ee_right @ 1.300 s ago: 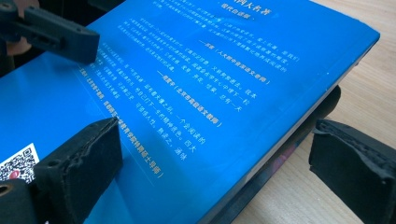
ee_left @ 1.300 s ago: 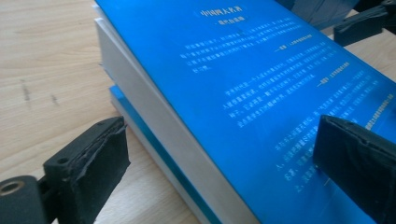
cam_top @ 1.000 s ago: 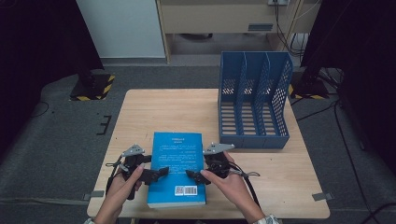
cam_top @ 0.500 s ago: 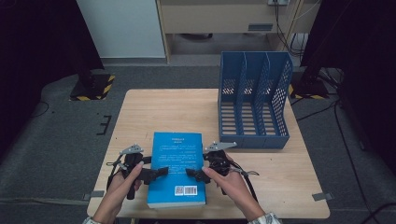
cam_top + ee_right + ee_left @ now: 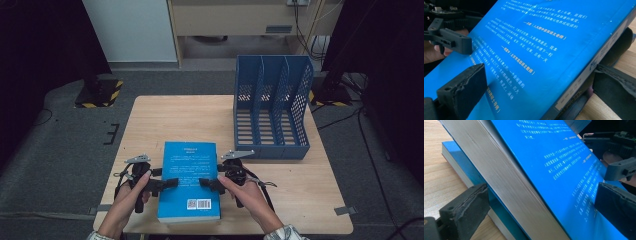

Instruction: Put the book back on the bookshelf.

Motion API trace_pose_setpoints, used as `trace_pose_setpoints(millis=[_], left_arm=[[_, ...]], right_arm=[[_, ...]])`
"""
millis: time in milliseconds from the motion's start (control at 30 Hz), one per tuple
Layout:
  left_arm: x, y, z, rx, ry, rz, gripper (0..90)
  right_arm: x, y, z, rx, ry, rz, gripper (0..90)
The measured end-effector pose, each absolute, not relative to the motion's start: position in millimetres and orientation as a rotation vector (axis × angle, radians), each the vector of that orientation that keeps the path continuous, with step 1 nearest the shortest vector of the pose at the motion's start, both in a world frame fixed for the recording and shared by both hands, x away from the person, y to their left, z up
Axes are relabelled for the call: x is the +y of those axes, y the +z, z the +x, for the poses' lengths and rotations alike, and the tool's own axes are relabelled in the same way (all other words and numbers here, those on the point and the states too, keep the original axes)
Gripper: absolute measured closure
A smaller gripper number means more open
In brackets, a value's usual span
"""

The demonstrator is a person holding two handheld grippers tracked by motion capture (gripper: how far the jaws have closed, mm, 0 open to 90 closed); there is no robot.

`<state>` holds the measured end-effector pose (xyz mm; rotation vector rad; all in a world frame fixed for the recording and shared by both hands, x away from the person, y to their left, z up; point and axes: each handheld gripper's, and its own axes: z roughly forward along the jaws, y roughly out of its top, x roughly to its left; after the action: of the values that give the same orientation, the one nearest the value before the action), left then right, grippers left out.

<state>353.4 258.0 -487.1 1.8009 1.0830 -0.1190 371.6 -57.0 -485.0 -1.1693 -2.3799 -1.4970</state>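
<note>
To lift well: keep both tongs level w/ each other, raise together so the blue book (image 5: pixel 190 180) doesn't sag or slip, then steer toward the blue file rack (image 5: pixel 272 107). Left tongs (image 5: pixel 167 183) and right tongs (image 5: pixel 207 183) each clamp an opposite long edge of the top book, approx mid-length. Book's thick, glossy cover, white text, barcode. It sits at the near counter (image 5: pixel 165 120) edge, prob. atop a second blue book (image 5: pixel 461 167).

Small white Chinese print, barely legible, on blue book (image 5: pixel 190 177).
</note>
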Motion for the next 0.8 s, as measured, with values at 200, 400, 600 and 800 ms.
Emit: trace_pose_setpoints(millis=[200, 400, 600, 800], left_arm=[[259.9, -489.2, 357.1, 1.07, -0.128, 1.787, 0.0], [256.7, -485.8, 360.6, 1.054, -0.09, 1.81, 0.0], [252.6, -483.3, 367.8, 1.052, -0.096, 1.835, 0.0], [251.9, -483.0, 371.4, 1.038, -0.1, 1.848, 0.0]], right_arm=[[-56.9, -486.5, 375.8, -2.351, -1.49, -1.184, 0.0], [-56.5, -486.9, 379.5, -2.339, -1.479, -1.192, 0.0], [-54.3, -486.3, 383.7, -2.325, -1.439, -1.183, 0.0], [-55.6, -488.2, 384.2, -2.308, -1.453, -1.185, 0.1]])
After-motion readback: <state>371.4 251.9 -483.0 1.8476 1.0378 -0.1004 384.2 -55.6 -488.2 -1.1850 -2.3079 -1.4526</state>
